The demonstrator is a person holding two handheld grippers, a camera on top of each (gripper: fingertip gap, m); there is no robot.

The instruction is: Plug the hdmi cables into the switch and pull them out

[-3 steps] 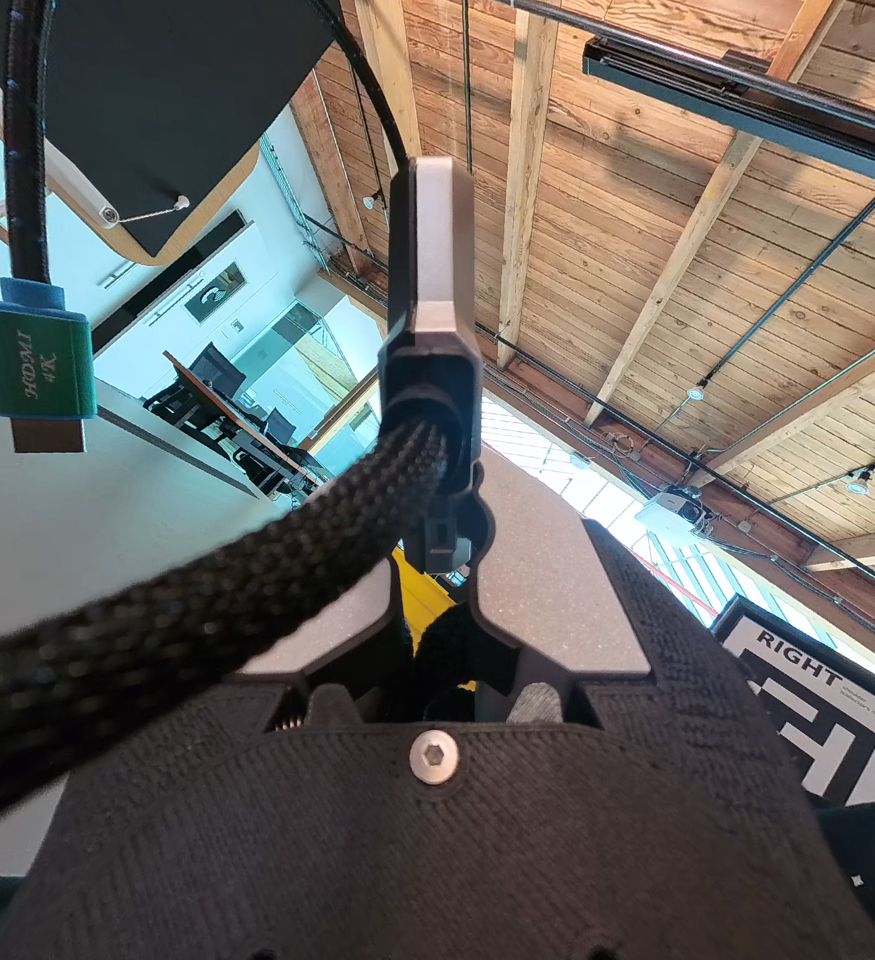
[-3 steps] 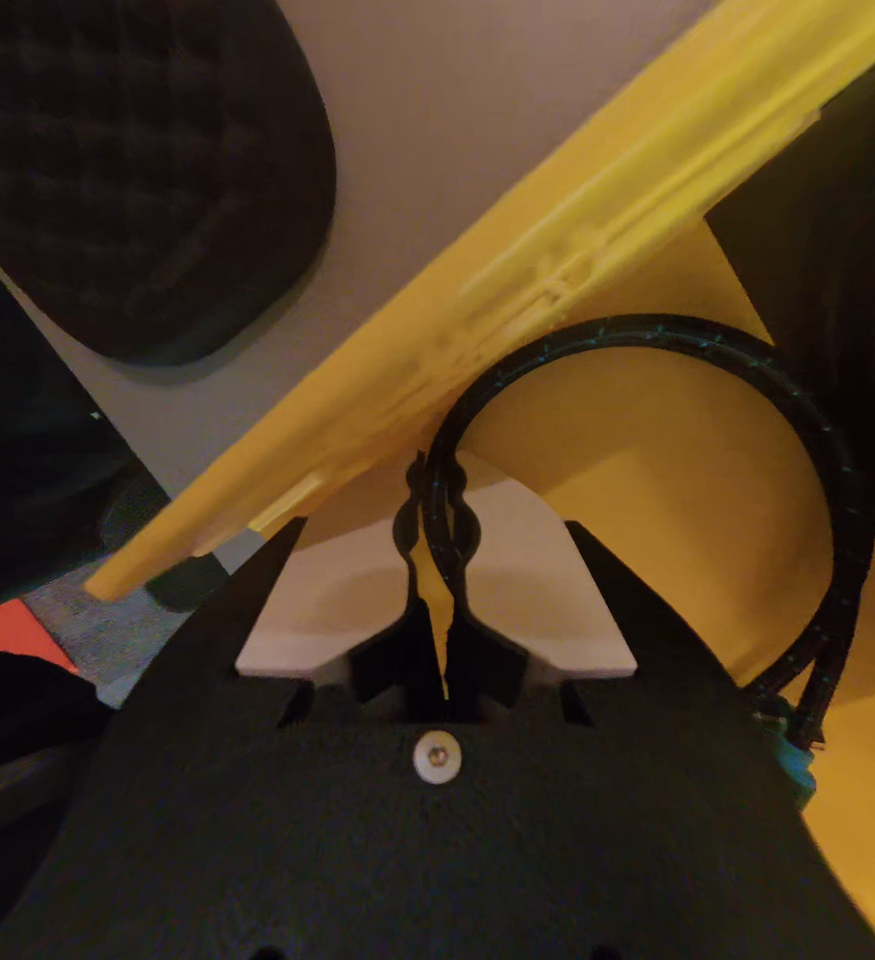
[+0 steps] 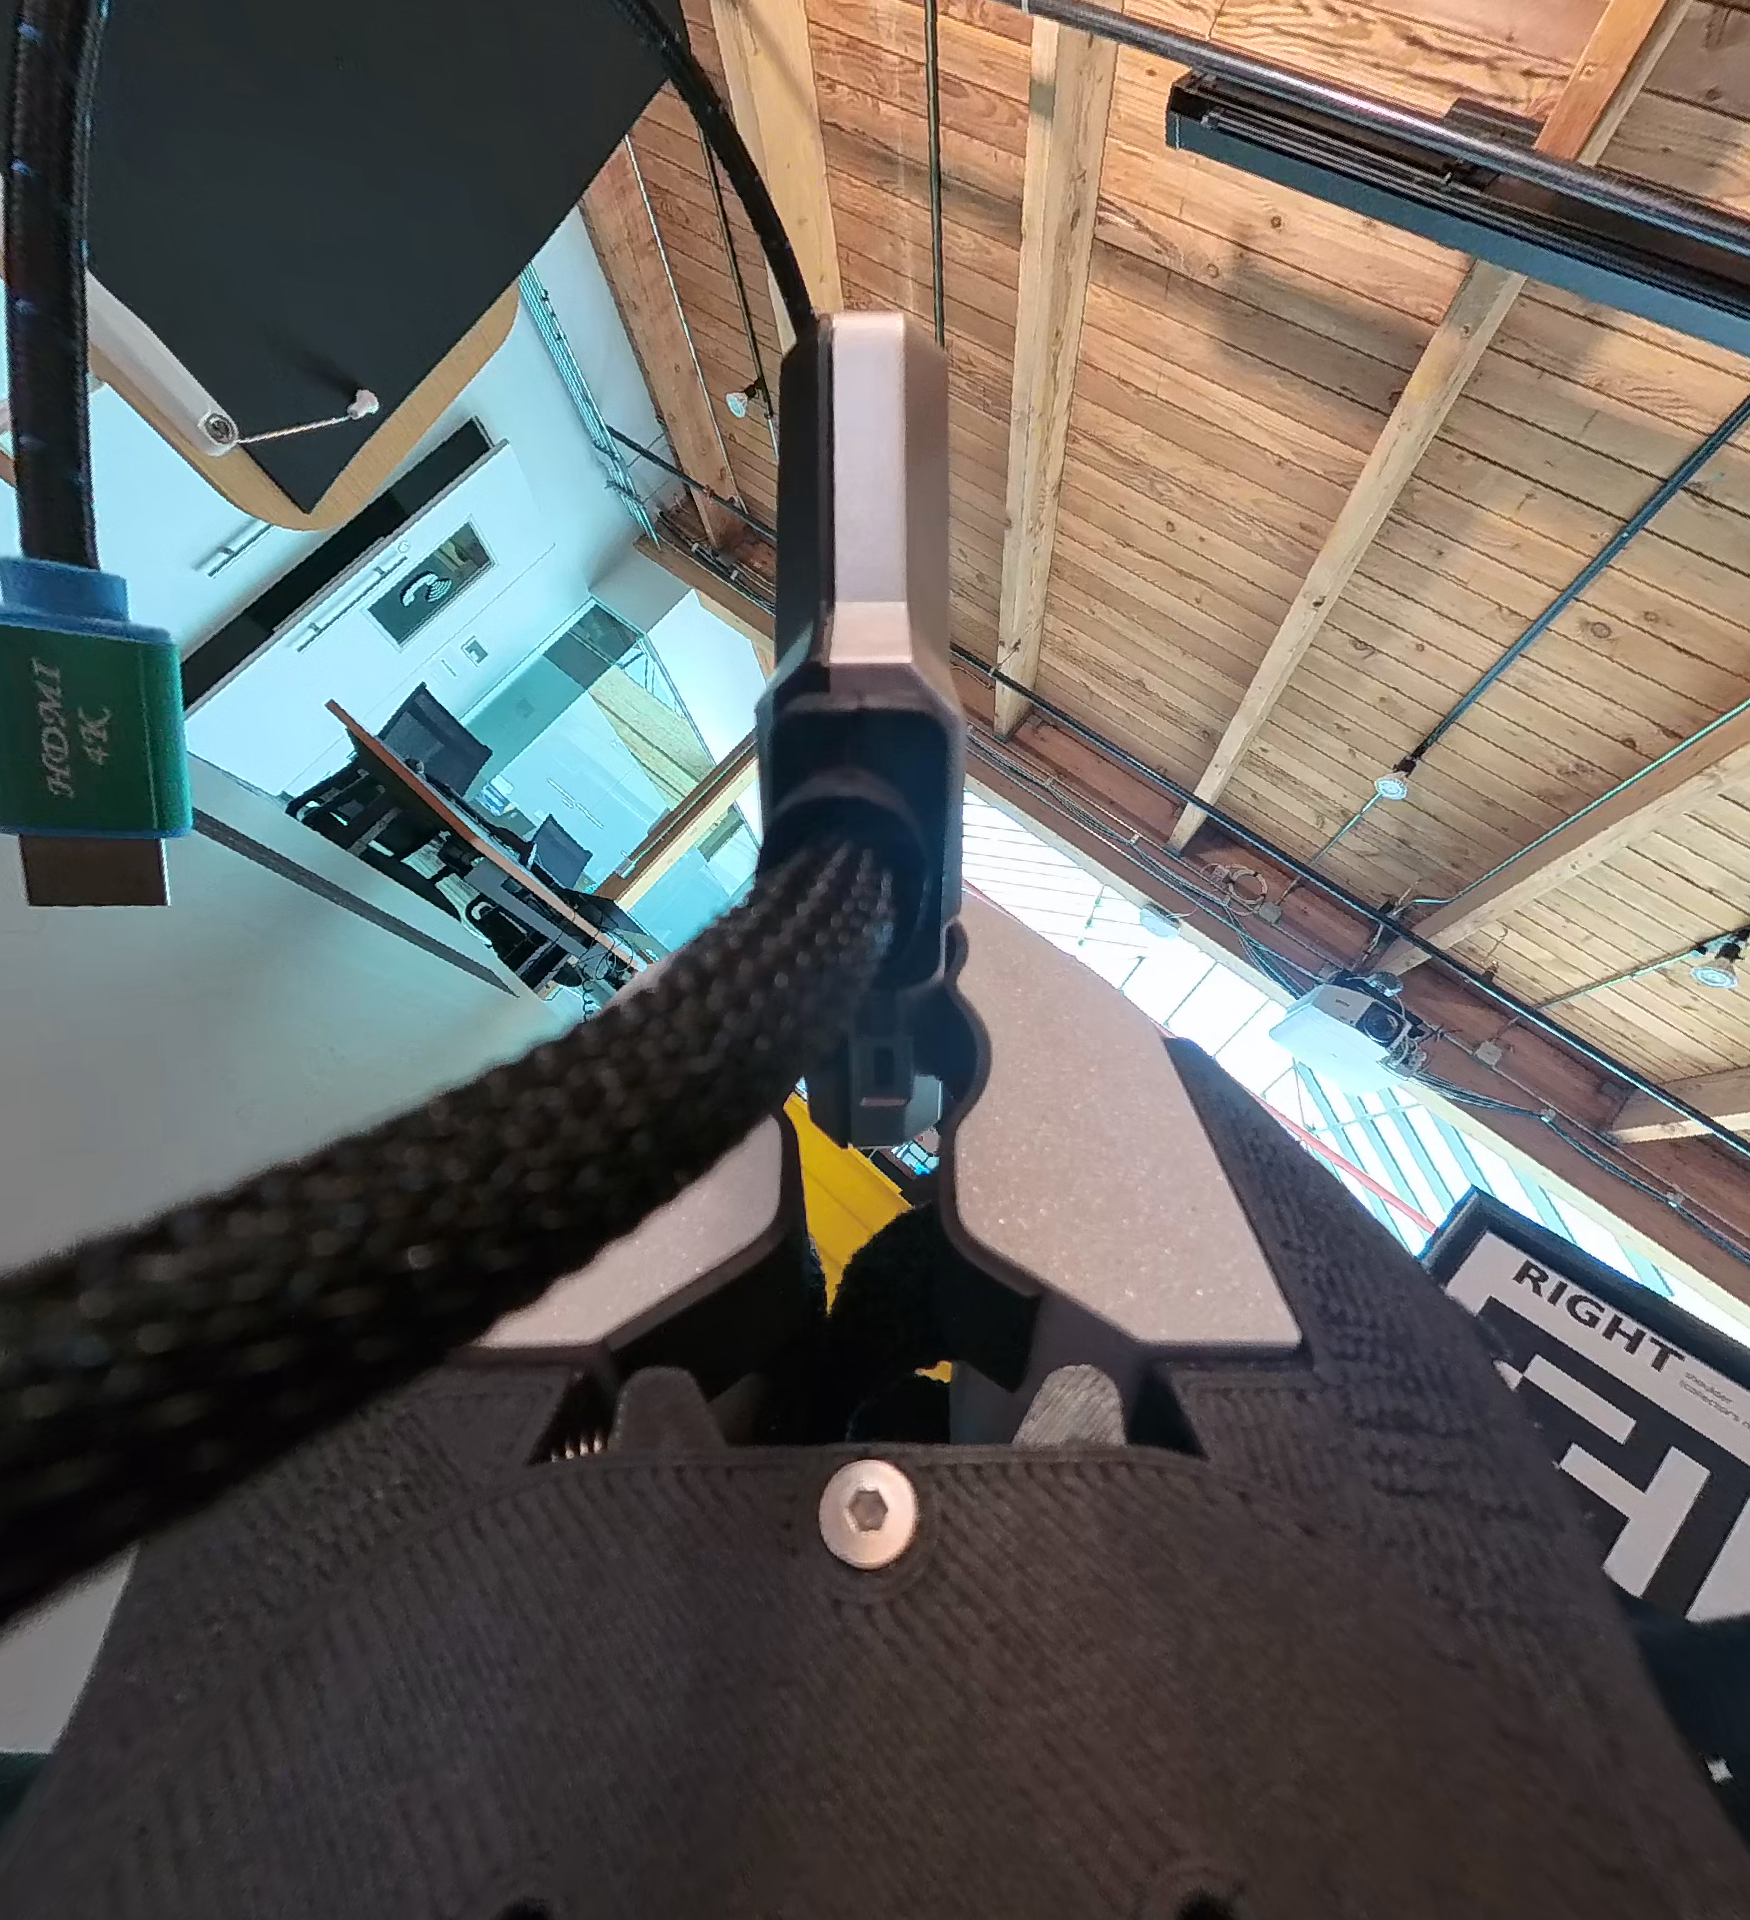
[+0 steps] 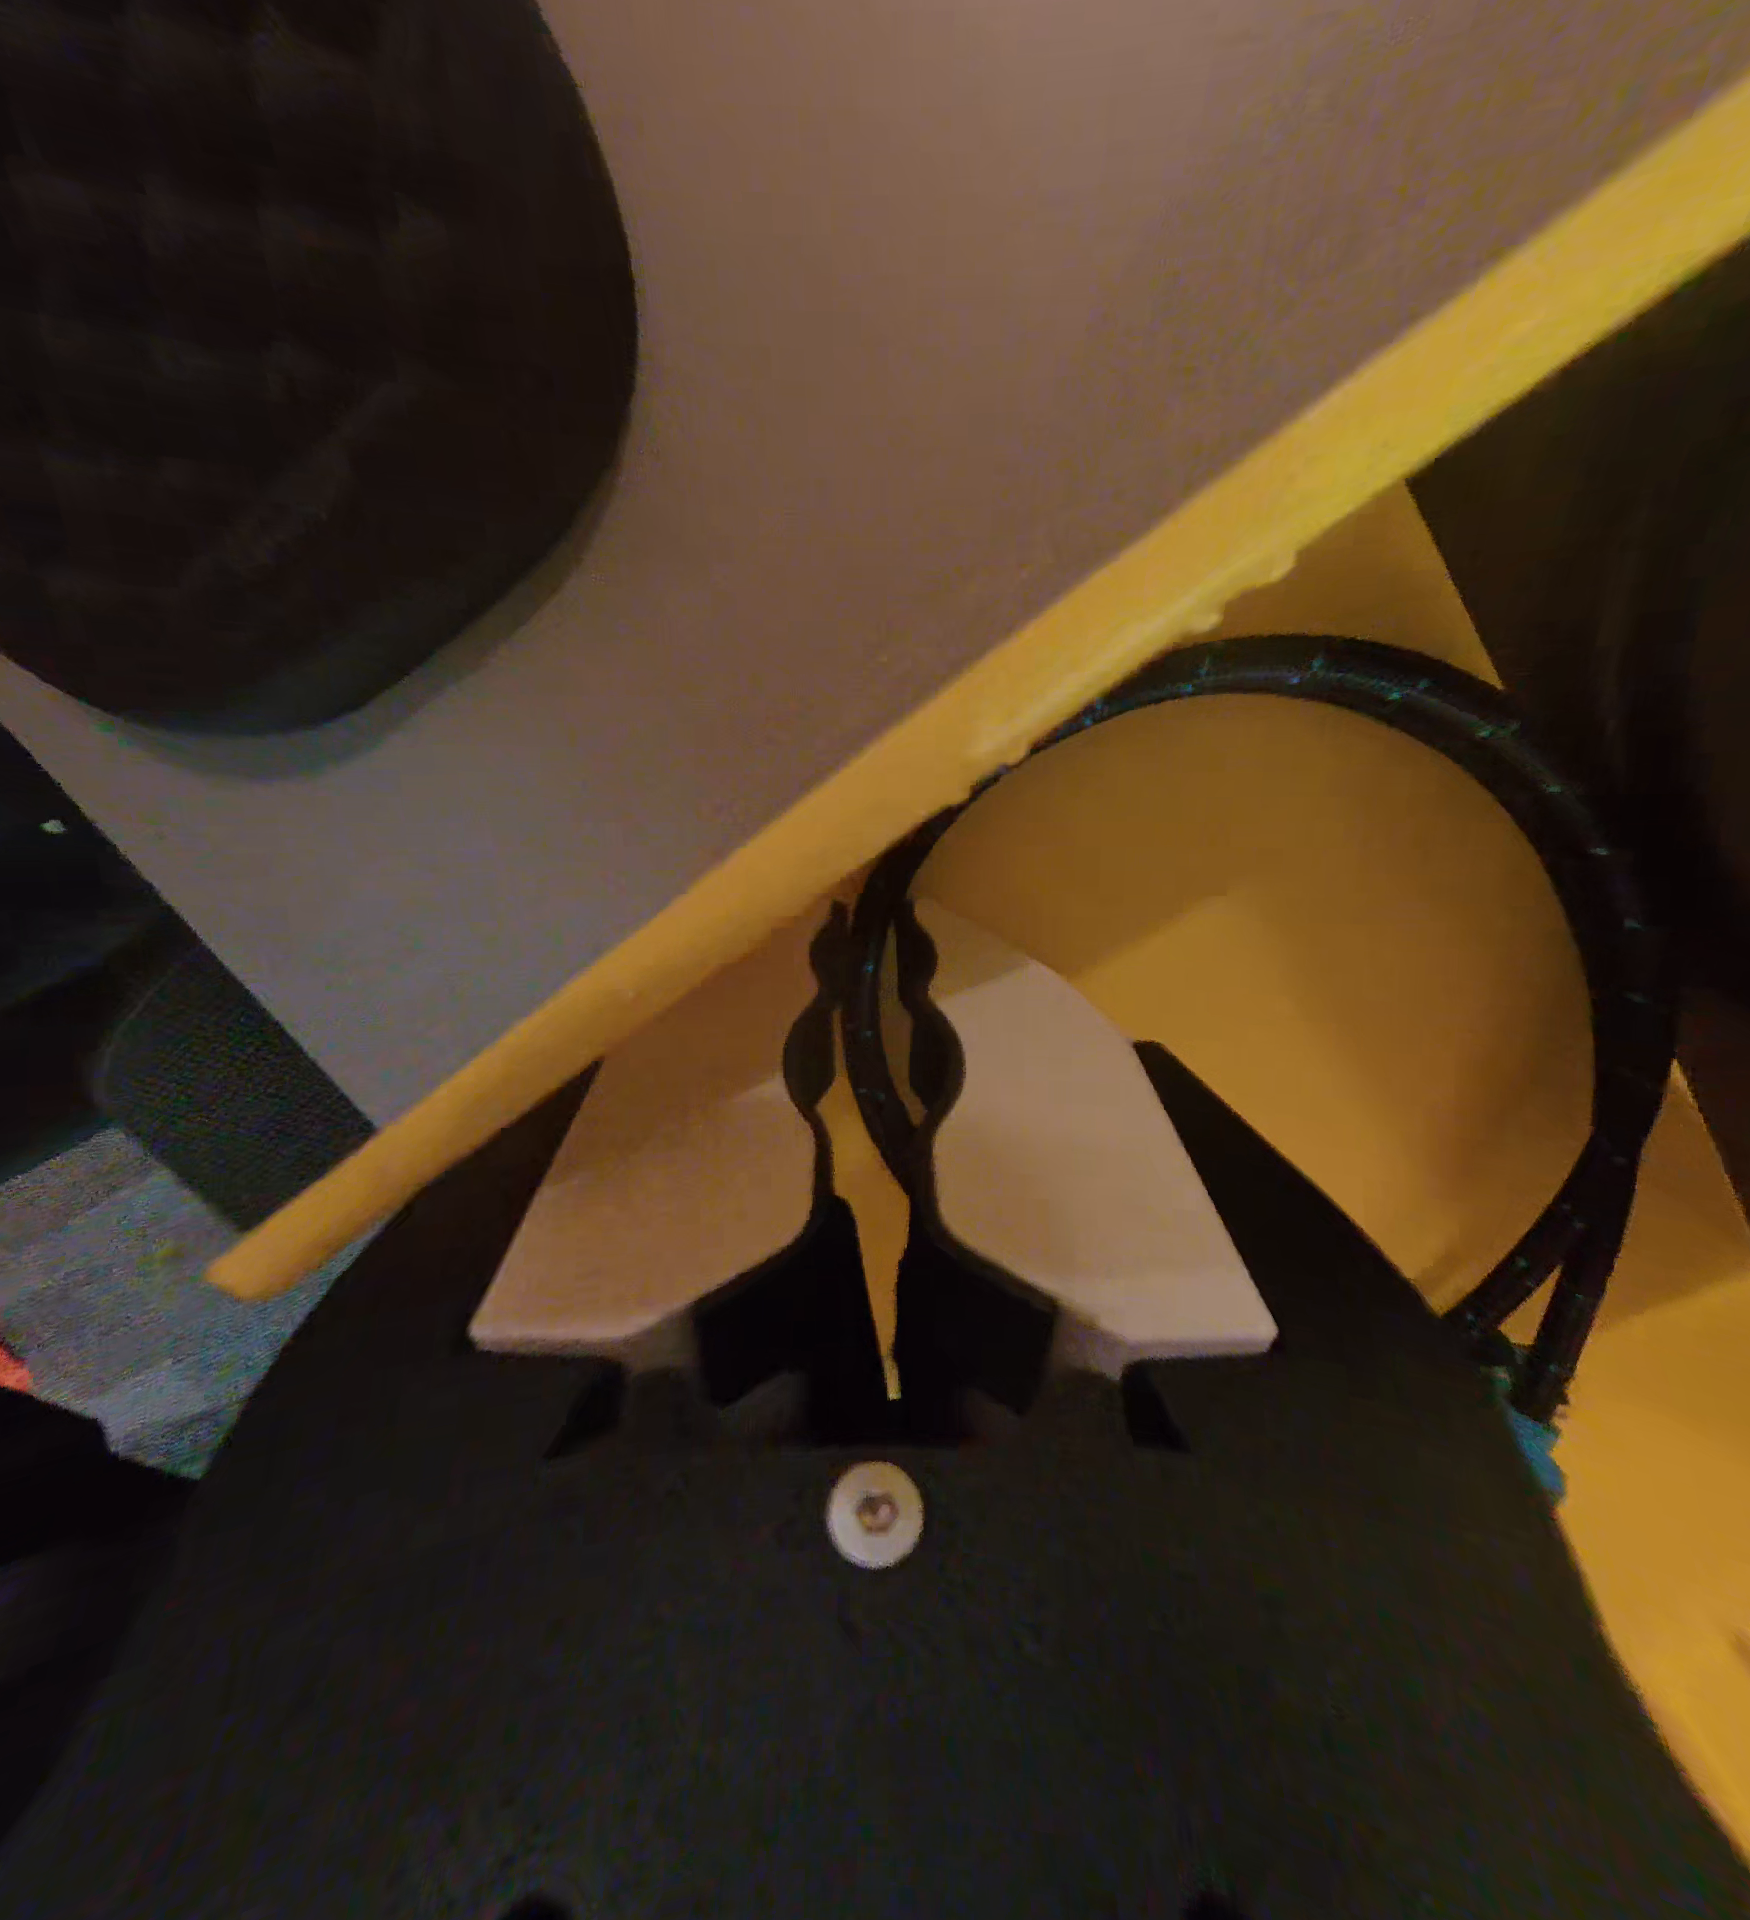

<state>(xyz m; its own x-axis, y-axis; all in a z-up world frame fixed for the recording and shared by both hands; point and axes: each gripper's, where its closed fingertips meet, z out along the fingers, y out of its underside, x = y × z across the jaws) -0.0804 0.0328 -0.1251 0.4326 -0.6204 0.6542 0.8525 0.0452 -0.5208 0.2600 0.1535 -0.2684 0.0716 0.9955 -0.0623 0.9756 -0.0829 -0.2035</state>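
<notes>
In the left wrist view my left gripper (image 3: 886,1039) points up at the ceiling. It is shut on the bottom end of a grey and black HDMI switch (image 3: 871,540), held upright. A thick black braided cable (image 3: 414,1216) runs from the switch down to the left. A green HDMI plug (image 3: 71,727) hangs free at the left on its own braided cable, metal end down. In the right wrist view my right gripper (image 4: 876,956) is shut on a thin black braided cable (image 4: 1577,831). This cable loops right and down to a teal plug end (image 4: 1536,1439).
A yellow board edge (image 4: 1058,717) crosses the right wrist view diagonally just beyond my fingertips, over a pale table surface (image 4: 902,312). A dark rounded textured object (image 4: 227,364) sits upper left. A marker card (image 3: 1629,1455) shows at the lower right of the left wrist view.
The right wrist view has shifted very slightly against the yellow edge. Both grips are the same.
</notes>
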